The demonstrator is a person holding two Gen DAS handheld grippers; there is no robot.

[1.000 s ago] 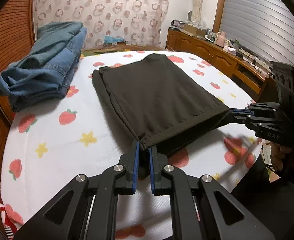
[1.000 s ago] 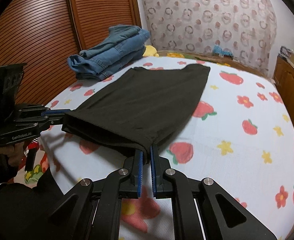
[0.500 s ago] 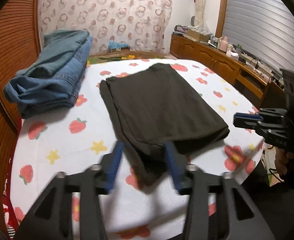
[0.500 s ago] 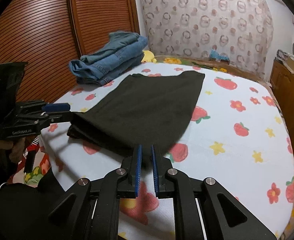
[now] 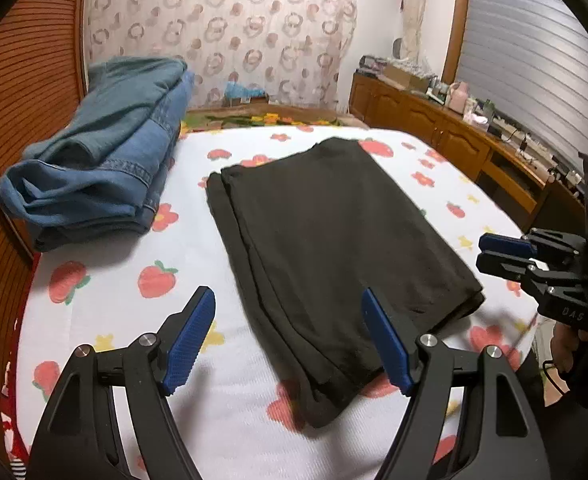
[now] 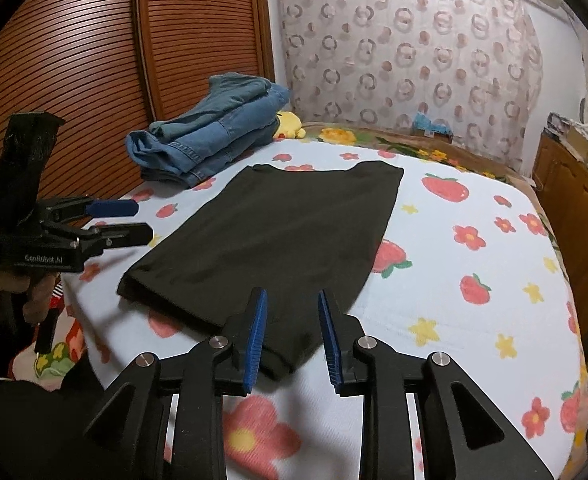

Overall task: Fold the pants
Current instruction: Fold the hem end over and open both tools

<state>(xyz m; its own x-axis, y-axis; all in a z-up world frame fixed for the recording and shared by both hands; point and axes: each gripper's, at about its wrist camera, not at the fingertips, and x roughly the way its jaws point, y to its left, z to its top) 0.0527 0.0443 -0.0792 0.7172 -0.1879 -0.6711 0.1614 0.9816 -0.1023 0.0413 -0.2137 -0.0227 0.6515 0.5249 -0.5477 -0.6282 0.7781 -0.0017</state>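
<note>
Pants released: the folded black fabric pants point(image 5: 334, 240) lie flat on your white bedsheet printed with strawberries and flowers point(image 5: 134, 272).

Your left gripper point(image 5: 288, 338) has just been spreading its jaws, now wide apart, with the near corner of the pants below and between the blue pads, which touch nothing. Your right gripper point(image 6: 292, 336) has also just been parting its jaws (a narrower gap), the pants' other near corner lying under that gap, unpinched. Ahead and to the left of both jaws sits a folded pile of blue denim jeans point(image 5: 102, 160), apart from the pants.
</note>
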